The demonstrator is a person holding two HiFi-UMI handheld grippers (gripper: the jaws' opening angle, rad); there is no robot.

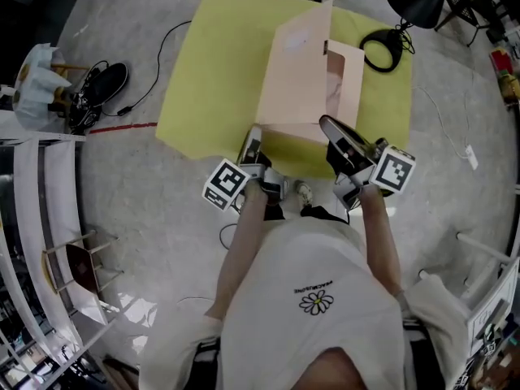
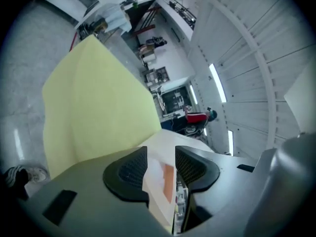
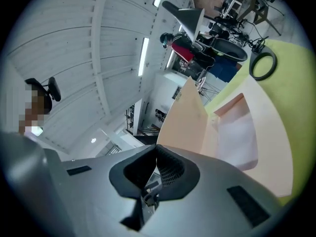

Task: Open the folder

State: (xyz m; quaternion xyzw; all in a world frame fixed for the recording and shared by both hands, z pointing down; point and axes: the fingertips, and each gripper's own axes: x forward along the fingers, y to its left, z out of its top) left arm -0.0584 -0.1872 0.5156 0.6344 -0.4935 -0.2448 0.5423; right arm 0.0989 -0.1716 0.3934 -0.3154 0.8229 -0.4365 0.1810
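1. Reaching forward with both forearms, holding the left gripper [image 1: 250, 143] and right gripper [image 1: 331, 128] side by side, about level.
2. On the left gripper: jaws partly apart, with the near left edge of the pink folder [image 1: 302, 71] between the pads, not clamped.
3. On the right gripper: jaws pinched together on the near right corner of the raised cover.
4. Standing half open on the yellow mat [image 1: 207, 80], just ahead of both grippers.
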